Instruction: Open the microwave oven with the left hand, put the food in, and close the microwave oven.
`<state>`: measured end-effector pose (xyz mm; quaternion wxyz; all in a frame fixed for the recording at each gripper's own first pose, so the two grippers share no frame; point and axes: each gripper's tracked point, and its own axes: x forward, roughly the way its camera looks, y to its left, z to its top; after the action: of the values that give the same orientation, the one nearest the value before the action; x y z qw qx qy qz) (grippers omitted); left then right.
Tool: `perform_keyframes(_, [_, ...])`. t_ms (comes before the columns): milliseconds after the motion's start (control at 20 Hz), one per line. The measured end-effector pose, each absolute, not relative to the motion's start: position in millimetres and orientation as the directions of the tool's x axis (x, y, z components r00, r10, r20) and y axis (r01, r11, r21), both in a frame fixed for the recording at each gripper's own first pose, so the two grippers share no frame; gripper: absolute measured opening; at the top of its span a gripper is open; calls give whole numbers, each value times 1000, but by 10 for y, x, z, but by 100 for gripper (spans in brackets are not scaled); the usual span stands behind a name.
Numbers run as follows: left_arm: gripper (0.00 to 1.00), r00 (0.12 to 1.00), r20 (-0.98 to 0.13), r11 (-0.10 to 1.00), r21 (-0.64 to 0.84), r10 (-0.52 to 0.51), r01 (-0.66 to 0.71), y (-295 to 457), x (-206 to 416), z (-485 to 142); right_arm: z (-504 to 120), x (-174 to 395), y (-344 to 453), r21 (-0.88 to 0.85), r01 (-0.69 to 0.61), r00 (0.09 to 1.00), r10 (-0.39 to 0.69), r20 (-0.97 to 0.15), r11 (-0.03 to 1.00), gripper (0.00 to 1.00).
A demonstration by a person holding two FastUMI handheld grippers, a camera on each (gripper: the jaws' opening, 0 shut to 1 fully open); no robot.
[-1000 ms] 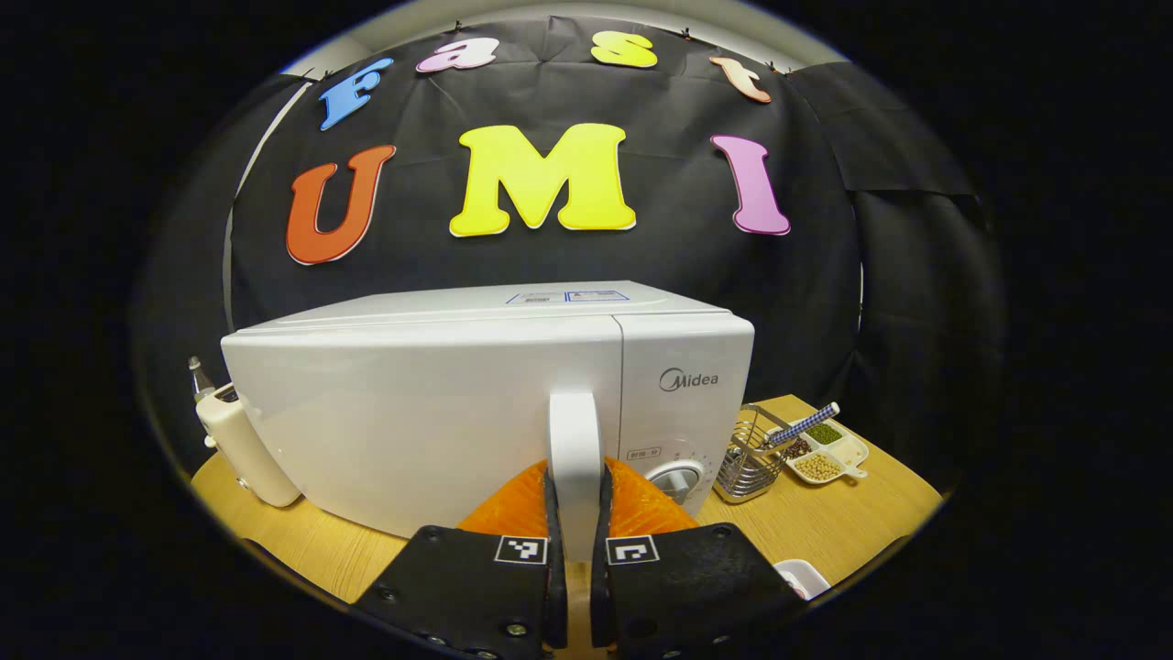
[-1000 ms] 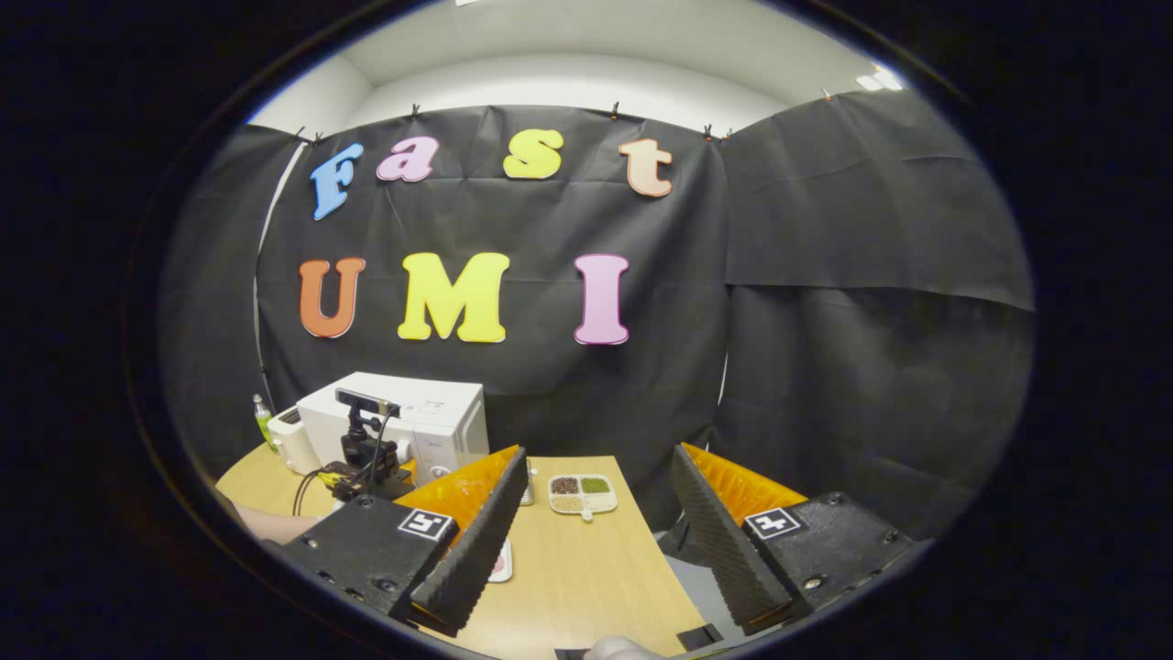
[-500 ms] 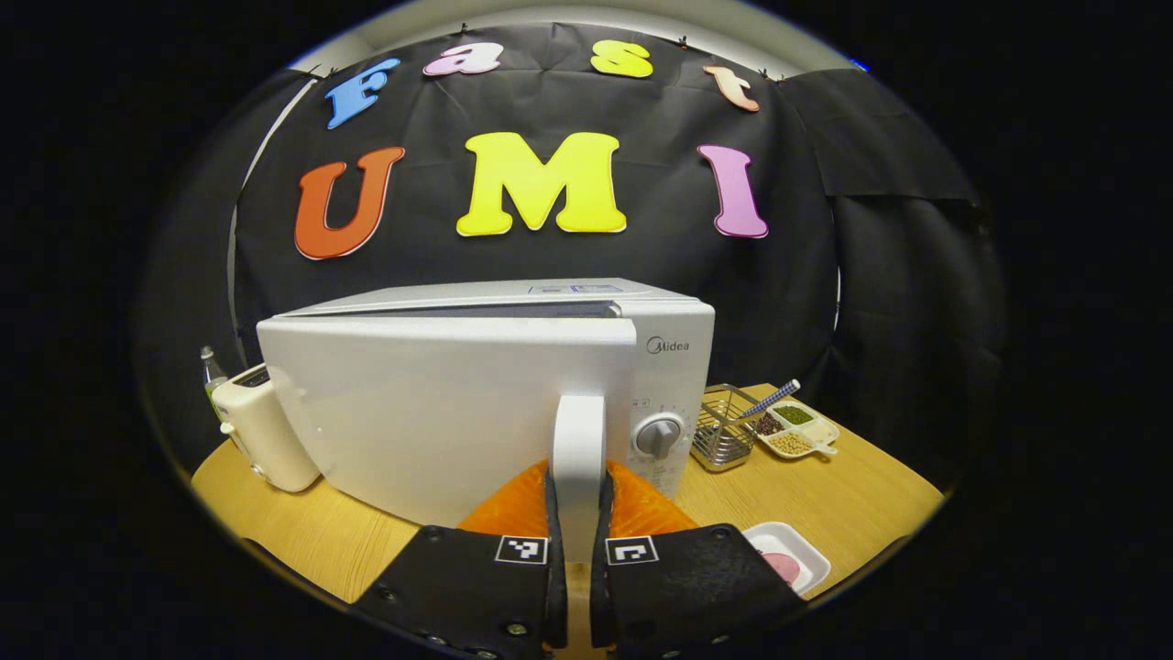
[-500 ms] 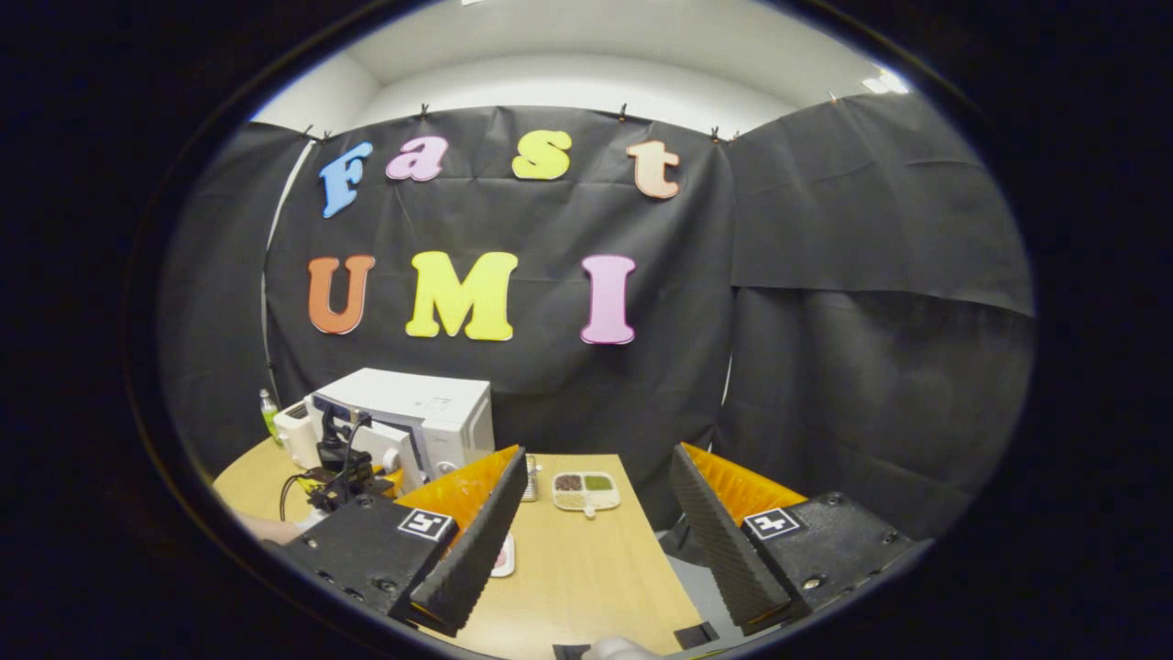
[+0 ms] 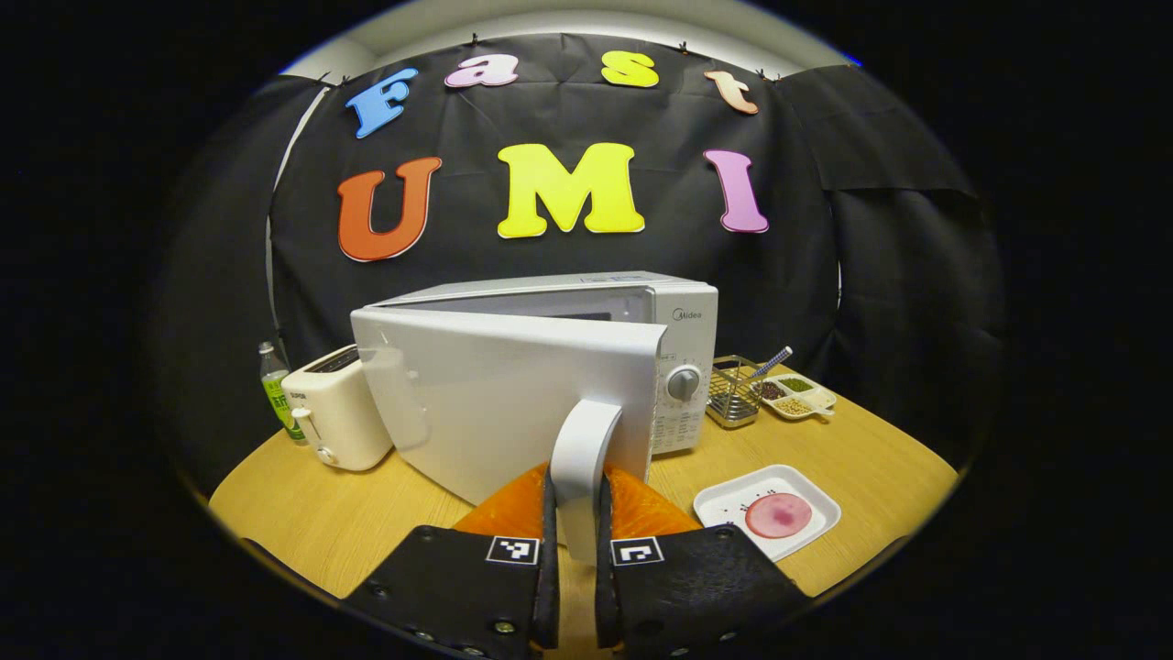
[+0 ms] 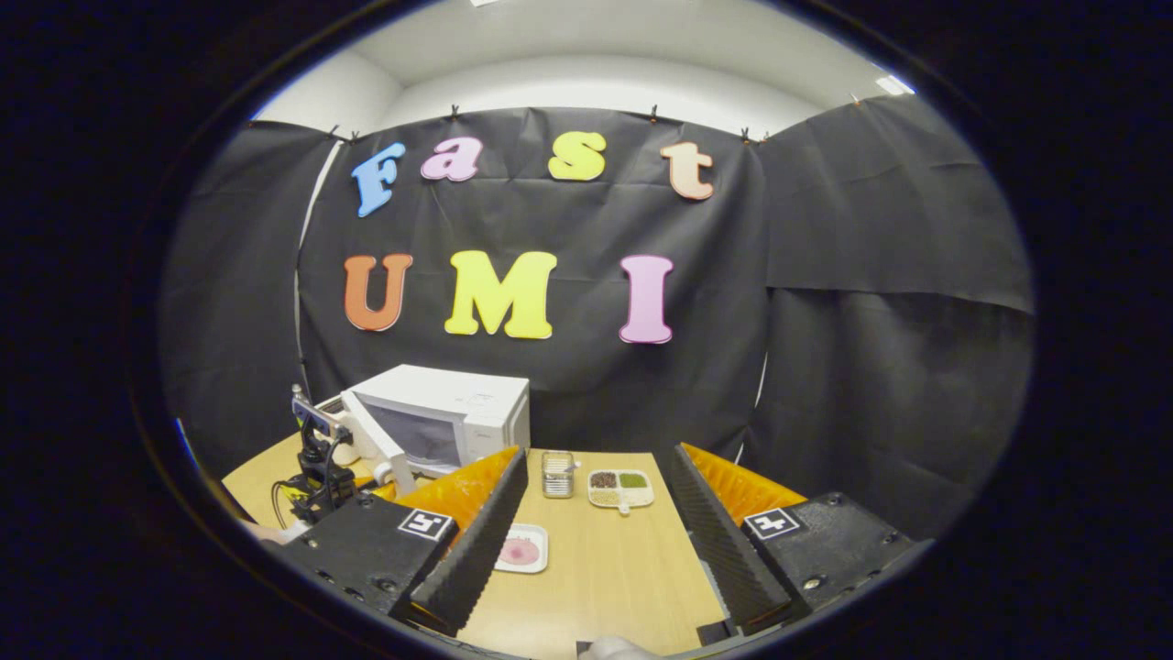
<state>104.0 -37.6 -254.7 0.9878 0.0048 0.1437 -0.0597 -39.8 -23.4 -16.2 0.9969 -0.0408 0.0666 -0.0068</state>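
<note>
The left hand-held gripper [image 5: 575, 550] is clenched on the upright white door handle [image 5: 581, 458] of the microwave oven [image 5: 641, 312], whose door [image 5: 495, 394] stands partly swung out. The food [image 5: 777, 515] lies on a white tray [image 5: 724, 502] on the surface [image 5: 871, 458], just right of that gripper. The right hand-held gripper [image 6: 596, 541], released and empty, points over the tray and is judged nearer. Its view adds the oven's open cavity [image 6: 422, 435], hidden behind the door in the left gripper view.

Black gripper [image 5: 575, 587] bodies — orange ribbed fingers [image 6: 733, 481], square coded markers, screws
</note>
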Motion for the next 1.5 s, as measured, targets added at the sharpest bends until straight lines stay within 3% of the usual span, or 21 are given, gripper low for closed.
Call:
perform_keyframes(50, [16, 953, -286, 994, 9, -104, 111, -349, 1034, -2557, -198, -404, -211, -83, 0, 990, -12, -143, 997, 100])
perform_keyframes(100, [19, 953, -289, 994, 21, -94, 105, -317, 997, -2560, -230, -425, -207, -84, 0, 989, -13, -149, 996, 92])
perform_keyframes(150, [21, 953, -291, 995, 24, -86, 97, -278, 955, -2556, -224, -445, -214, -83, 1, 989, -13, -149, 997, 100])
perform_keyframes(200, [33, 955, -289, 996, 26, -75, 86, -227, 935, -2542, -219, -464, -216, -81, 1, 989, -13, -147, 997, 100])
perform_keyframes(250, [25, 962, -268, 998, 32, -52, 63, -131, 924, -2480, -227, -488, -206, -81, 1, 989, -13, -147, 997, 100])
perform_keyframes(350, [46, 969, -242, 998, 23, -50, 58, -59, 895, -2381, -249, -516, -202, -74, -4, 989, -7, -150, 997, 100])
perform_keyframes(400, [72, 970, -238, 998, 16, -53, 58, -21, 862, -2342, -275, -523, -189, -71, -11, 988, 0, -152, 997, 100])
perform_keyframes(550, [87, 968, -251, 999, 43, -15, 27, 111, 729, -2340, -345, -566, -180, -64, -28, 986, 17, -167, 998, 100])
perform_keyframes(600, [82, 969, -246, 999, 47, -1, 13, 155, 679, -2317, -367, -599, -171, -59, -36, 985, 26, -168, 998, 92])
perform_keyframes(650, [89, 968, -252, 999, 50, 14, -1, 199, 624, -2322, -374, -623, -161, -56, -48, 985, 38, -166, 997, 92])
perform_keyframes(750, [83, 966, -251, 998, 52, 56, -45, 327, 509, -2286, -411, -662, -176, -52, -73, 984, 63, -168, 996, 92])
perform_keyframes(800, [95, 965, -254, 997, 52, 73, -62, 383, 447, -2273, -425, -688, -181, -47, -87, 983, 78, -169, 995, 92])
perform_keyframes(950, [95, 956, -258, 989, 95, 138, -117, 603, 255, -2251, -477, -735, -246, -39, -124, 977, 115, -181, 992, 92])
perform_keyframes(1000, [96, 952, -263, 985, 107, 160, -136, 692, 197, -2251, -478, -755, -279, -37, -135, 976, 126, -179, 990, 100])
perform_keyframes(1050, [95, 947, -267, 982, 117, 177, -151, 778, 148, -2263, -477, -769, -314, -36, -141, 975, 133, -179, 989, 100])
perform_keyframes(1100, [96, 940, -276, 977, 124, 200, -172, 862, 88, -2273, -502, -792, -346, -33, -152, 973, 144, -181, 988, 92])
perform_keyframes(1150, [96, 935, -277, 972, 138, 223, -191, 952, 35, -2279, -503, -803, -359, -28, -165, 971, 158, -180, 986, 100])
perform_keyframes(1200, [95, 929, -278, 966, 154, 246, -210, 1043, -9, -2290, -530, -785, -399, -29, -169, 970, 161, -181, 985, 92])
perform_keyframes(1250, [95, 919, -286, 959, 165, 271, -231, 1147, -67, -2313, -556, -767, -437, -32, -166, 970, 157, -185, 986, 100])
perform_keyframes(1500, [95, 884, -314, 938, 155, 345, -310, 1657, -217, -2435, -687, -645, -417, -22, -131, 970, 124, -211, 991, 100])
